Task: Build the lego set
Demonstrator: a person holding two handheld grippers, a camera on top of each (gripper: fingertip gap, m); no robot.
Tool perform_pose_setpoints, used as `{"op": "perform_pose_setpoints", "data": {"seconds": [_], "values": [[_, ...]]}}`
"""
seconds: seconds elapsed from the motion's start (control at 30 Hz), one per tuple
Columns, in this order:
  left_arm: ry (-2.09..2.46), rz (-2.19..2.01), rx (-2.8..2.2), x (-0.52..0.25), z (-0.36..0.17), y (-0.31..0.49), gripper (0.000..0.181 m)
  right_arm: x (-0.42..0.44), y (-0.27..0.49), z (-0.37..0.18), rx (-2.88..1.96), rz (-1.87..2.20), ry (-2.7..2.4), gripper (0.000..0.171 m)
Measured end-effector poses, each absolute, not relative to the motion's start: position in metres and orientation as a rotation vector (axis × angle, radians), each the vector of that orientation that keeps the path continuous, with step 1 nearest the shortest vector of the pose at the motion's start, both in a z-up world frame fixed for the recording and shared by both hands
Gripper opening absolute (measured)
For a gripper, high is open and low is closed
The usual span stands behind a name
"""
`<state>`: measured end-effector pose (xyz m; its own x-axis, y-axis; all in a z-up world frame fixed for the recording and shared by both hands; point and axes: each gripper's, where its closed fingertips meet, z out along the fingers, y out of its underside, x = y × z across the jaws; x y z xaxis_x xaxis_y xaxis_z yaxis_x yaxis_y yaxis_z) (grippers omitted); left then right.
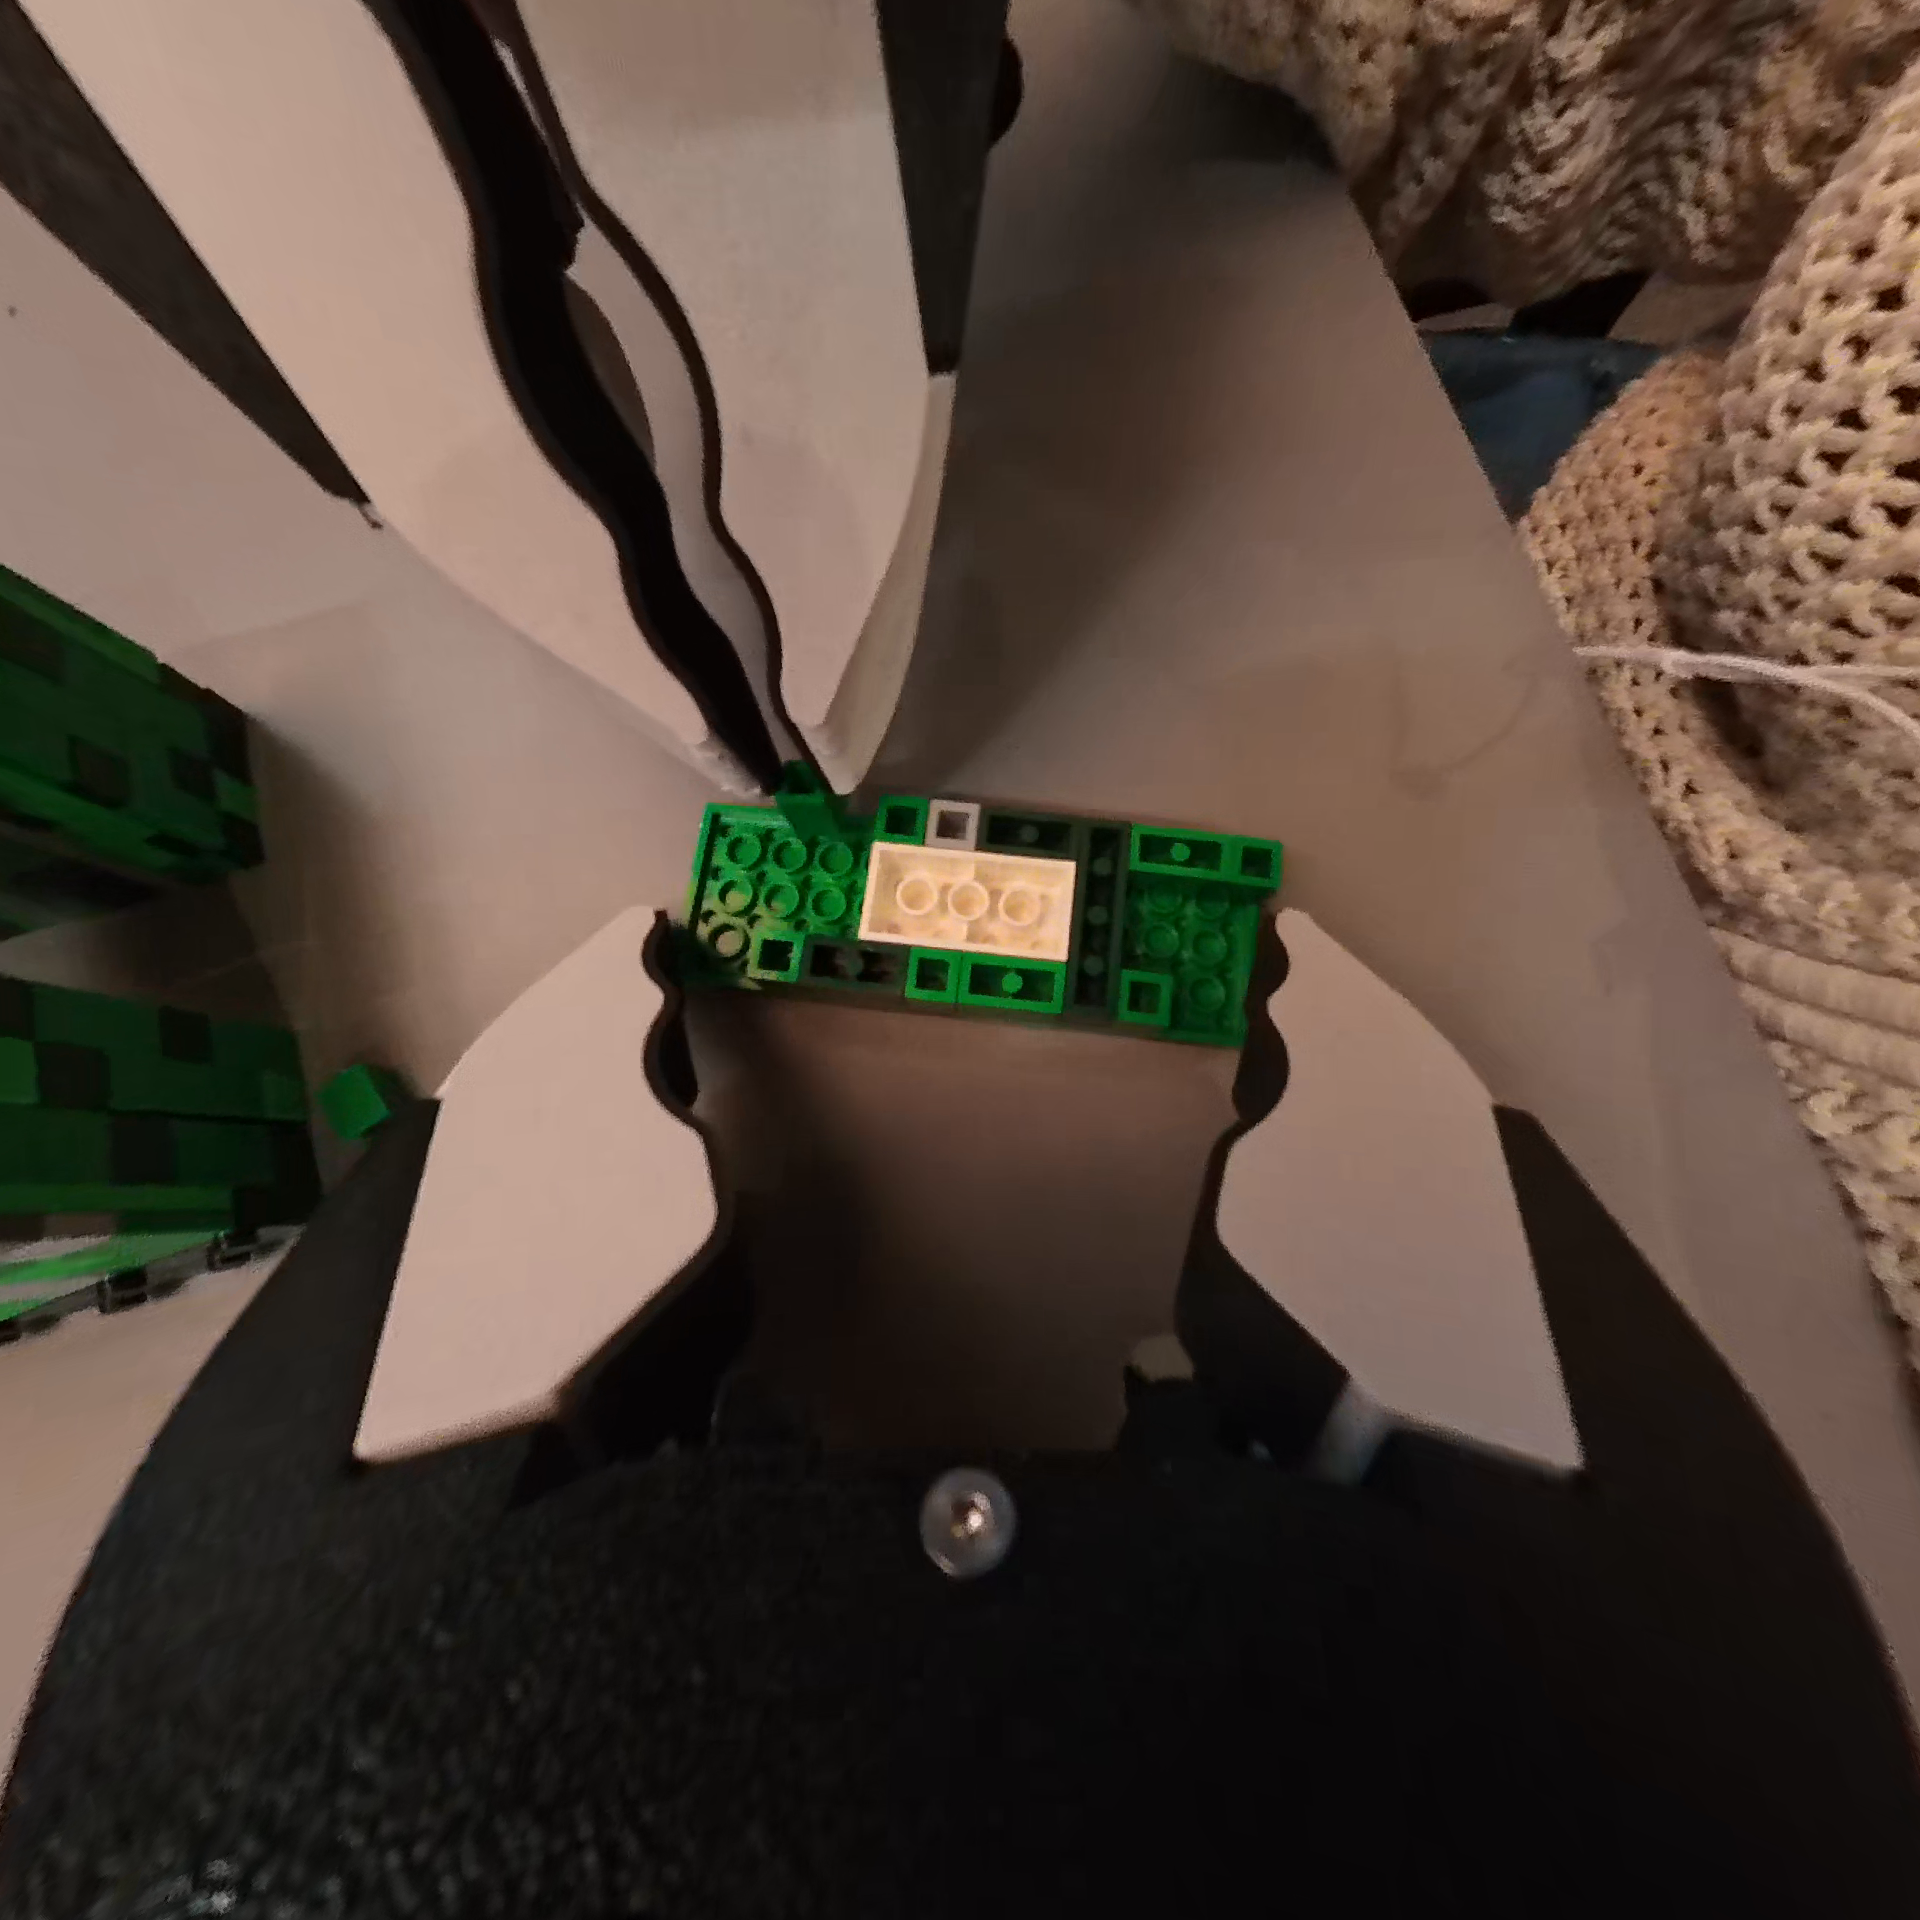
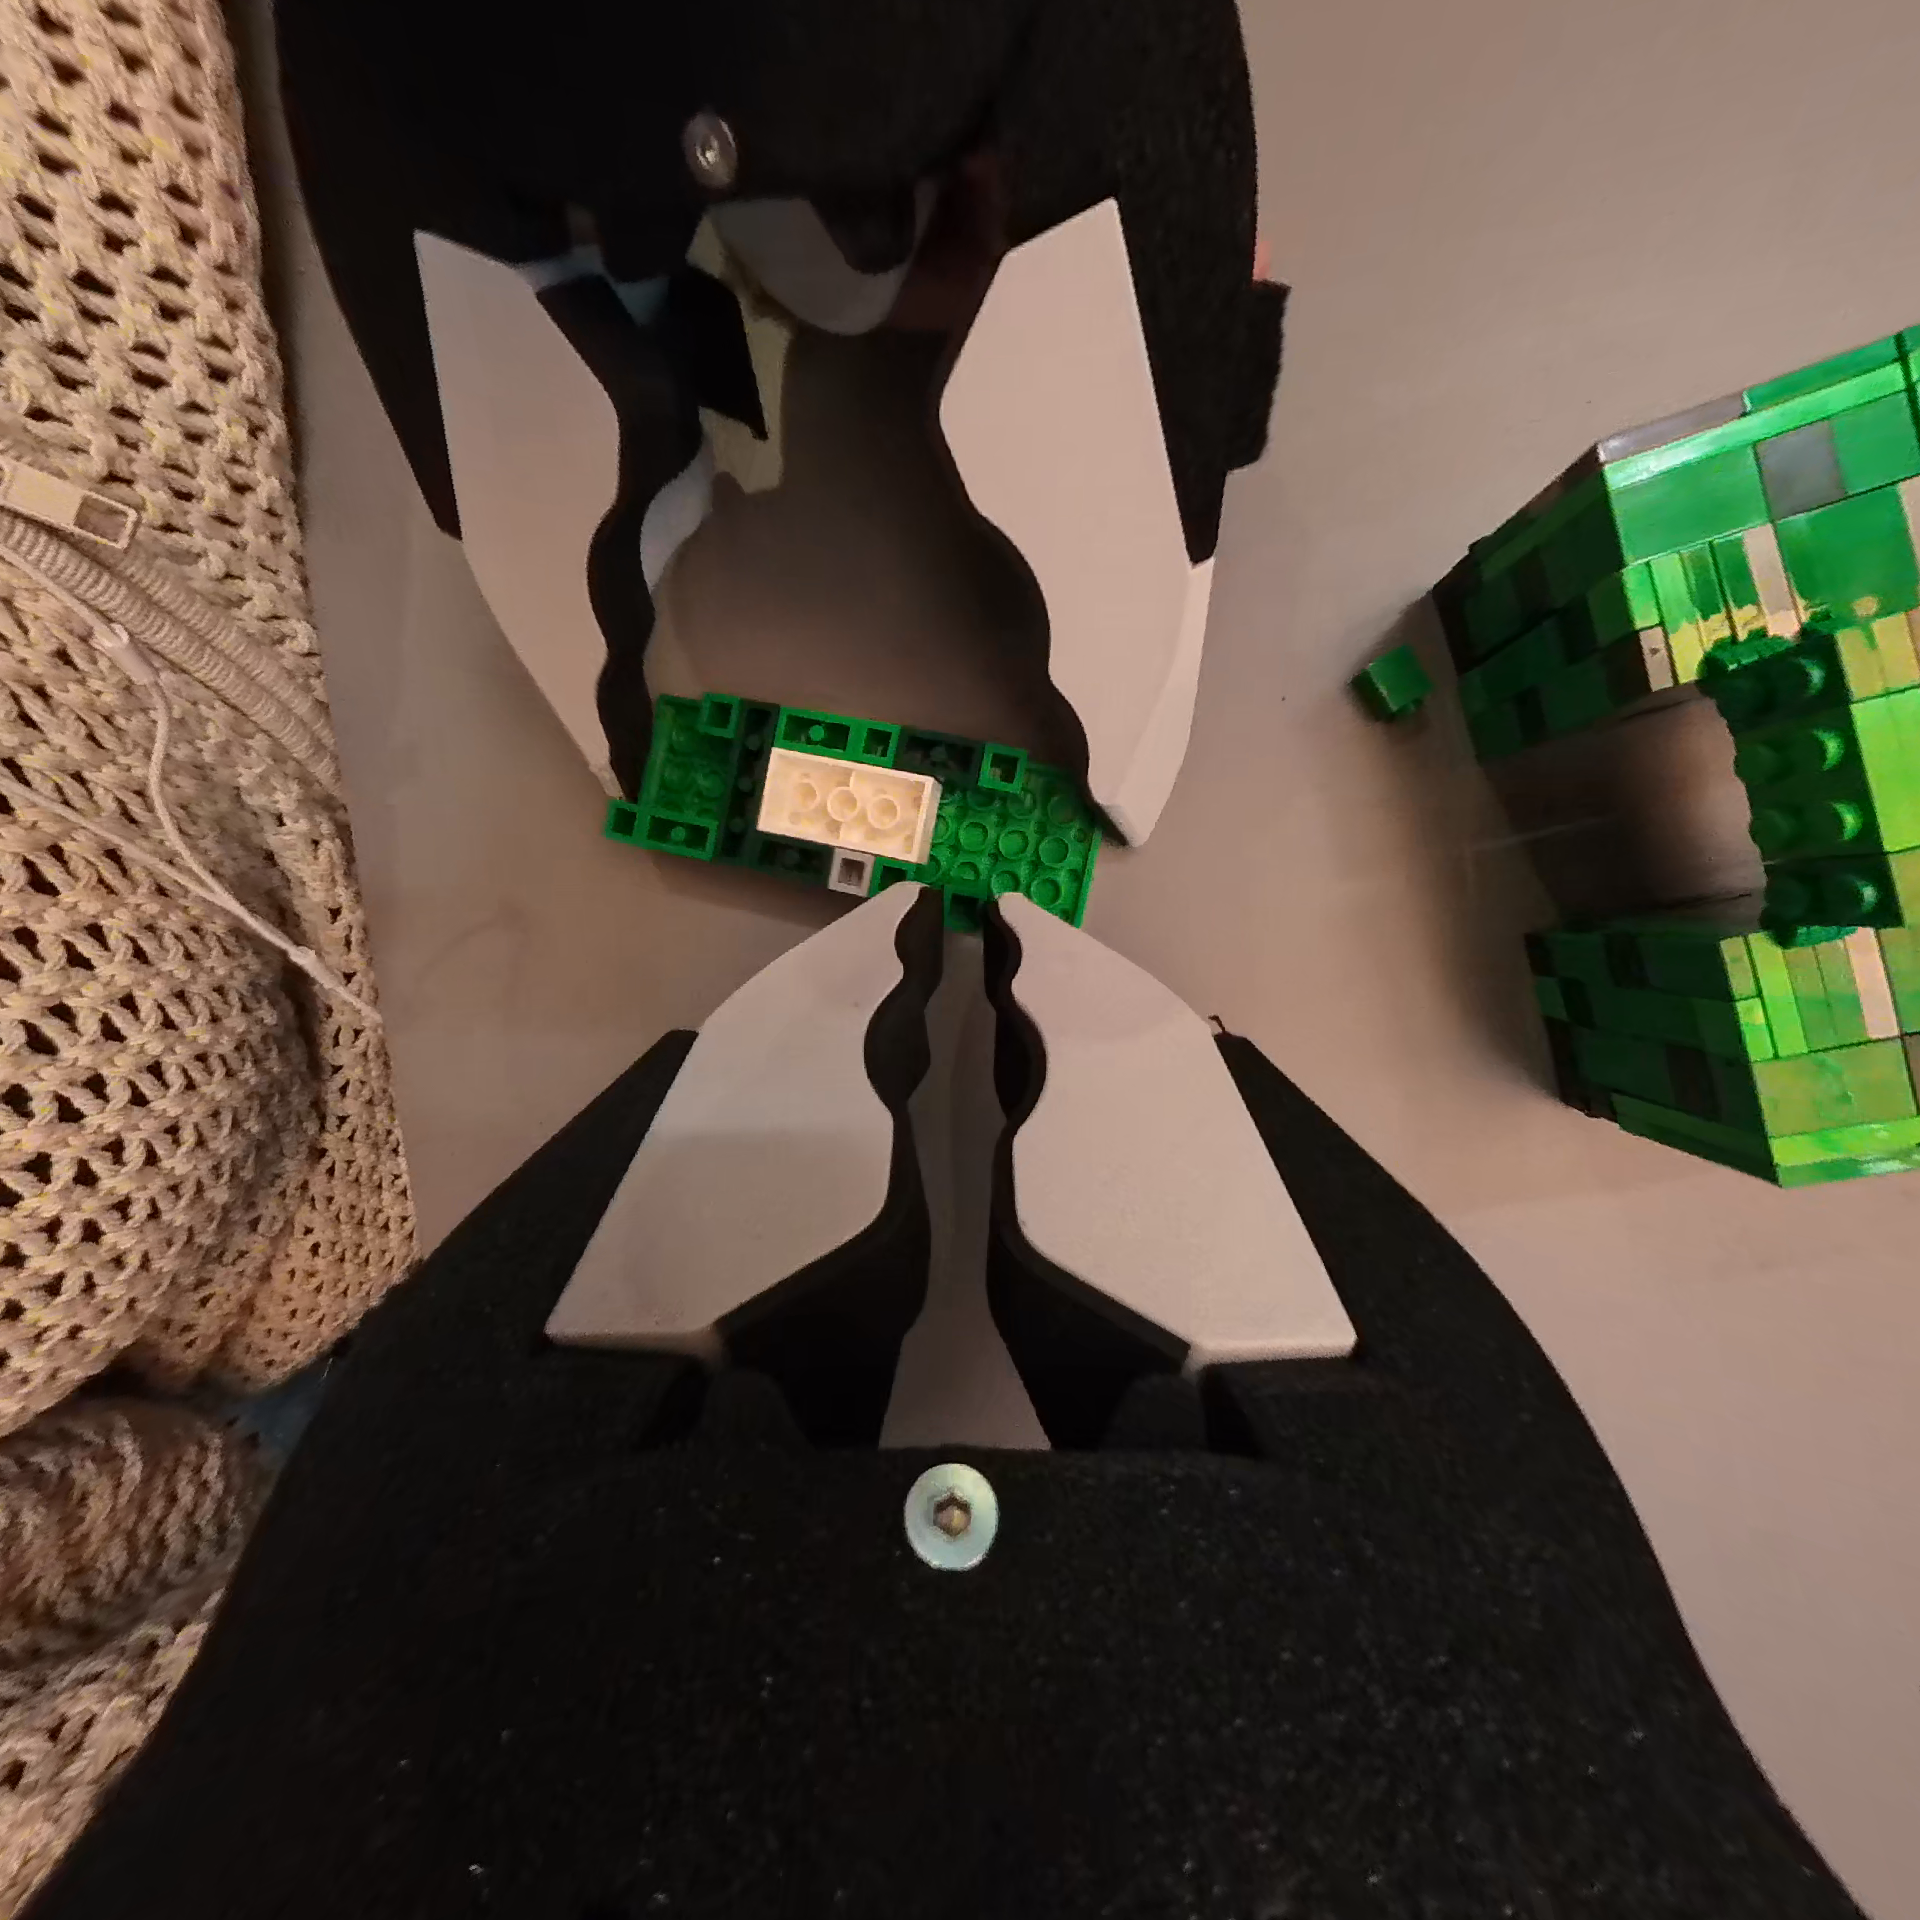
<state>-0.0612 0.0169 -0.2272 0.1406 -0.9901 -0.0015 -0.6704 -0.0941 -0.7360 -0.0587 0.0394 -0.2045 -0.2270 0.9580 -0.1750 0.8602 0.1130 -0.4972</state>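
Black foam-padded left hand-held gripper [image 1: 966, 940] spans the ends of a green lego slab [image 1: 987, 914], jaws wide and closed on it, just above the pale counter [image 2: 1455, 1455]. Opposite, the right hand-held gripper [image 2: 954, 909], nearly closed, pinches a small green brick [image 1: 805, 808] at the slab's edge; a skewed press could pop it loose or twist the slab out. Slab shows underside tubes, a white brick [image 2: 847, 805] at centre, with the larger green build [image 2: 1714, 790] on the right.

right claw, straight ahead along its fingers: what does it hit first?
Right claw, pinching a small green piece, likely meets the near edge of the green lego assembly held by the left claw; contact may already exist, depth unclear.
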Motion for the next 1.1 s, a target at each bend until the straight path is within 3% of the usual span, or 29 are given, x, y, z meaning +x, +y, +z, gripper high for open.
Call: {"op": "perform_pose_setpoints", "data": {"seconds": [1.1], "values": [[1.549, -0.68, -1.858, -0.0593, -0.2271, 0.0171, 0.103, -0.0598, 0.0296, -0.2065, -1.866, 0.862, -2.183, 0.015]]}}
